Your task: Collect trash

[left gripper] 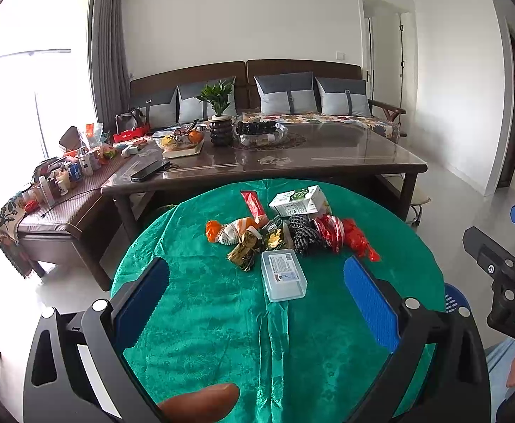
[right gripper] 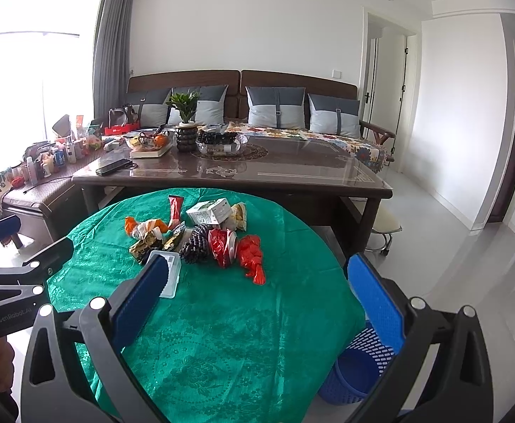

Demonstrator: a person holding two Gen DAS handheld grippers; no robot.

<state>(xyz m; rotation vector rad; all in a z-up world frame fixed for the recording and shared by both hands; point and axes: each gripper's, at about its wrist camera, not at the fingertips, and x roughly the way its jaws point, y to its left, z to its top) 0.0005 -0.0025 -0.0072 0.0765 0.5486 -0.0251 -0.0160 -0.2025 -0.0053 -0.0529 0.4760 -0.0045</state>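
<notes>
Nothing looks collected yet: the left gripper (left gripper: 255, 292) and the right gripper (right gripper: 257, 290) both hover above the near edge of the green tablecloth (right gripper: 222, 335), jaws spread wide and holding nothing. The blue basket (right gripper: 354, 370) beside the table seems empty, though only part of it shows. Farther out, the trash waits in one heap mid-table: clear plastic box (left gripper: 283, 275), gold wrappers (left gripper: 245, 252), crushed red can (right gripper: 224, 245), red bag (right gripper: 252, 259), small carton (left gripper: 298, 201).

White walls, sofa (left gripper: 247, 88) (cushioned), bright window (left gripper: 28, 70)
</notes>
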